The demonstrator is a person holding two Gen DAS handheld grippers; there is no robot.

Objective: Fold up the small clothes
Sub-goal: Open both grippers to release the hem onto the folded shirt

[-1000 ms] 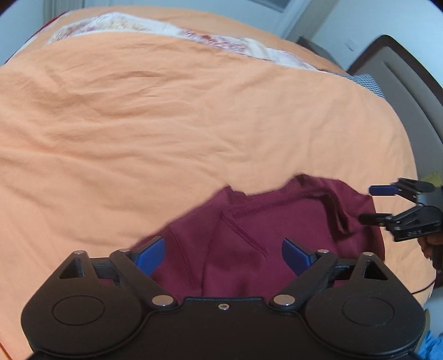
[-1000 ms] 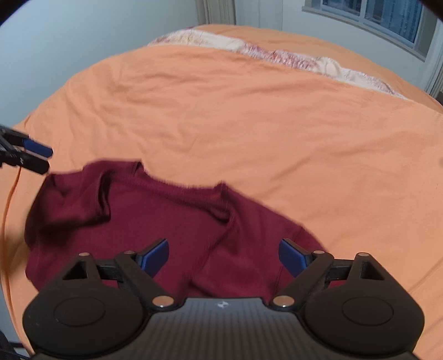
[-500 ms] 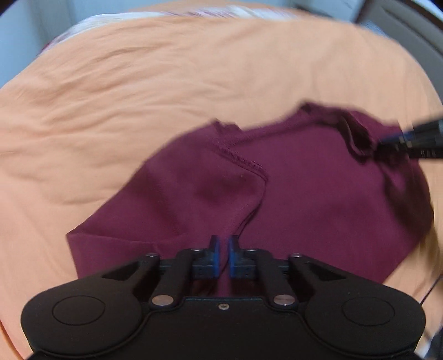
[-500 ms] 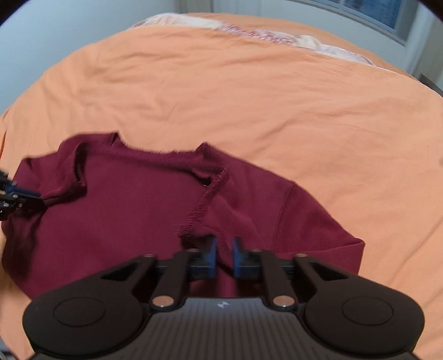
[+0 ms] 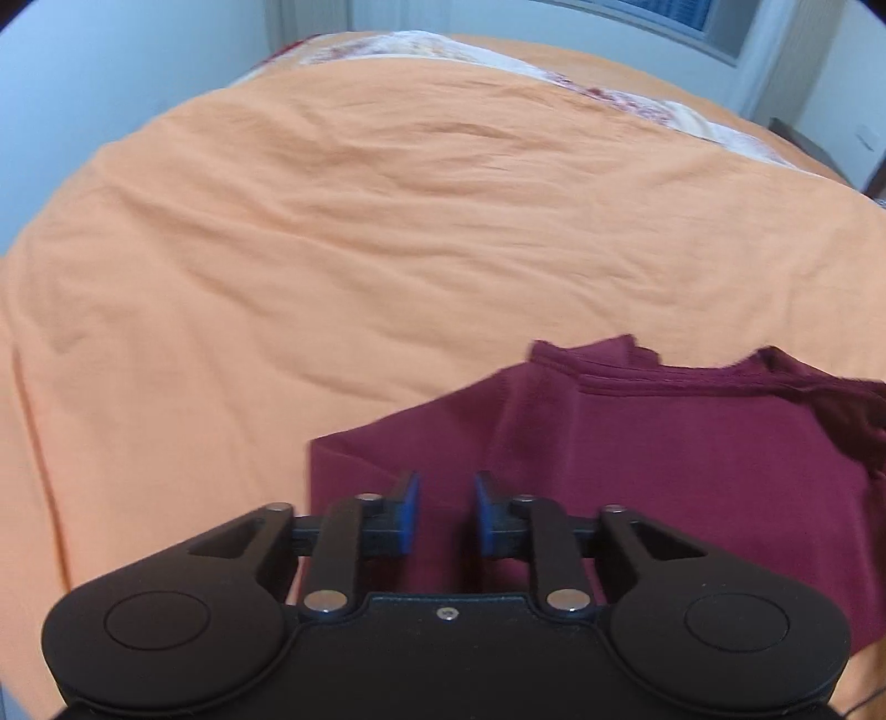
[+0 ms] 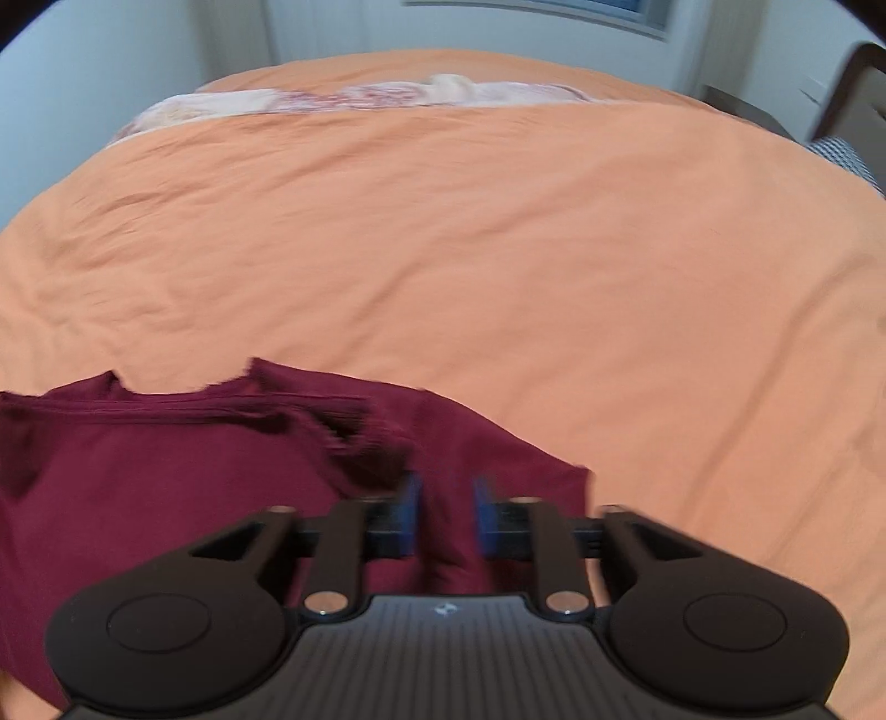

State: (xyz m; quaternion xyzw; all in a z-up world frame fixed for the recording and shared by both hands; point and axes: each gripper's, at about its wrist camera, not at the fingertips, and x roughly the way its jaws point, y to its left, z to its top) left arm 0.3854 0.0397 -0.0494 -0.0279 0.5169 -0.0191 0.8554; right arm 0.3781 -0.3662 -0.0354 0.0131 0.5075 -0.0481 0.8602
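A: Lay where?

B: Sprawled at the near edge of the bed, the maroon T-shirt (image 5: 692,471); spread mostly flat, ribbed neckline (image 5: 664,382) turned away from both tongs; far shoulder rumpled and blurred in the right wrist view.

A: Handled how, by the look of it?

B: Judged light, soft and limp; thin knit, no stiffness to keep a shape; likely to sag and drag rather than slide; nothing fragile about it. Best taken at the hemmed edges: a sleeve hem (image 5: 354,448) or a shoulder seam, one layer pinched cleanly; a grab mid-panel would probably have bunched both layers.

A: And the tongs?

B: Left gripper (image 5: 446,515) set to a narrow gap, blue pads (image 5: 407,512) not touching; maroon cloth seen through the gap, near the sleeve side; could not tell whether pinched or merely lying behind. Right gripper (image 6: 446,515) much the same: small gap, cloth showing between the pads at the opposite sleeve; grip equally unclear, picture smeared there.

A: Underneath?

B: Orange bedspread (image 5: 387,249), soft and creased; enough give, probably, to swallow a low pinch and catch the cover as well.

A: Further out?

B: Floral strip of bedding (image 6: 360,102) across the far end; checked fabric (image 6: 841,155) and a dark headboard (image 6: 853,83) at the right; pale walls, a window (image 5: 664,16) beyond.
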